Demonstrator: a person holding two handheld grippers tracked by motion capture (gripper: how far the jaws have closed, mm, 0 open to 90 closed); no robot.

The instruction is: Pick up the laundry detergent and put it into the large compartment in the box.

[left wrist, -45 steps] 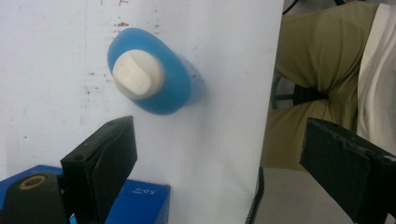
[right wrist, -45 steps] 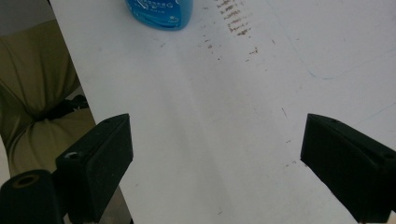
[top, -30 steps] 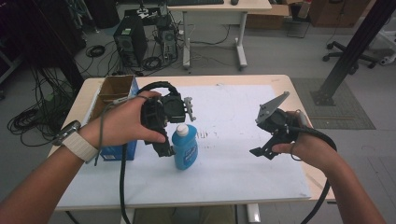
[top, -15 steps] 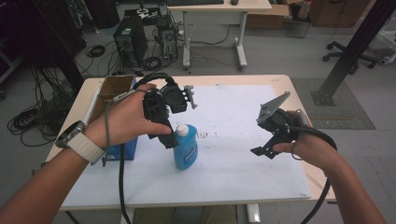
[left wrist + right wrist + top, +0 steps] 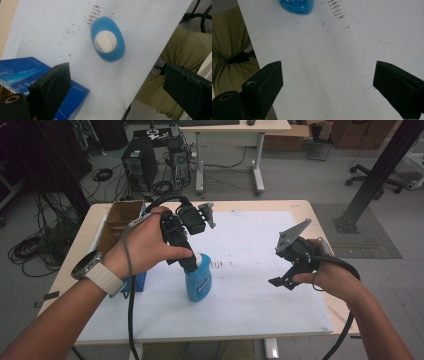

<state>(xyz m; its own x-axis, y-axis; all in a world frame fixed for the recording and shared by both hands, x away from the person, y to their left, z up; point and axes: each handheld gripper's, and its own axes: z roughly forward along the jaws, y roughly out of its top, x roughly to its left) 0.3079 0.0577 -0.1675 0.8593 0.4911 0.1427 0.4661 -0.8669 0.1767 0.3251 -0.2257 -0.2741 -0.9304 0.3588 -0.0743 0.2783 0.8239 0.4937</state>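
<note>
Bottle [image 5: 198,282] of blue plastic, seemingly light, stiff and slick, is overhung by left gripper [image 5: 192,265], jaws wide; white cap [image 5: 105,41] is judged best gripped. Right gripper [image 5: 280,282] is held wide apart.

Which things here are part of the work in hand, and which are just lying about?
In hand:
blue bottle, upright, white cap on
left gripper, open above the bottle
right gripper, open, off to the side

Lying about:
blue box near the bottle
cardboard box at the table's left edge
</note>
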